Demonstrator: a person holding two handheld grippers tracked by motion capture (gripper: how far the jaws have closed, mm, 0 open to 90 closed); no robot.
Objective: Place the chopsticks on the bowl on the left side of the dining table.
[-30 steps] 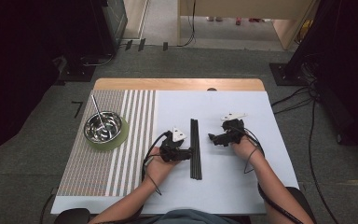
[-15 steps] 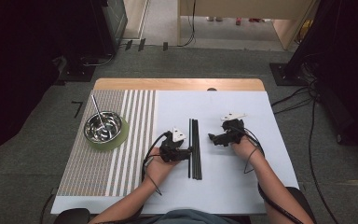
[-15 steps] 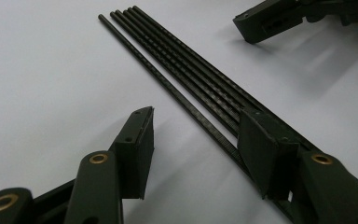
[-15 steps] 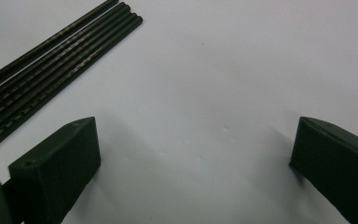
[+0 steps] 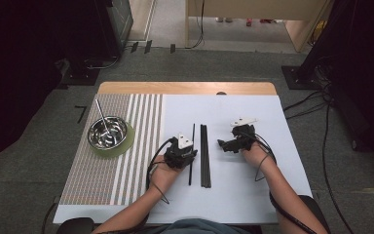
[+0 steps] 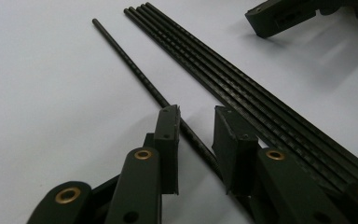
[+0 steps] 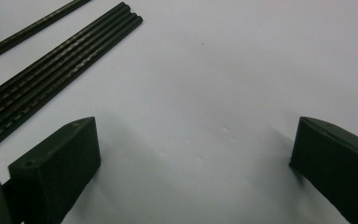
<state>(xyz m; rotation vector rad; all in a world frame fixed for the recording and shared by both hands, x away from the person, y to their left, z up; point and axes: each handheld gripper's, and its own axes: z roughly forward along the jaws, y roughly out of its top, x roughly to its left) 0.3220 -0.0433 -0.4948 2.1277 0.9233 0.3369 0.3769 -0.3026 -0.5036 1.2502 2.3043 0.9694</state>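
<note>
- the left gripper sits low over the white sheet, just left of a bundle of black rods that lie side by side, running away from the person.
- one single black rod lies apart from the bundle, on its left, slightly slanted to it.
- in the left gripper view, this single rod runs up between the jaws of the left gripper; the jaws have just been closing, yet a narrow gap shows on each side of the rod, so the pads do not press on it.
- the bundle passes just beside the right-hand jaw in that view, four or five rods touching one another.
- the right gripper rests on the sheet just right of the bundle, its tips pointing at the rods.
- in the right gripper view its jaws stand wide apart with bare white sheet between them; the right gripper holds nothing, and the bundle lies off to the upper left.
- well to the left, on a striped mat, a steel bowl sits on a green coaster with a thin metal stick leaning in it.
</note>
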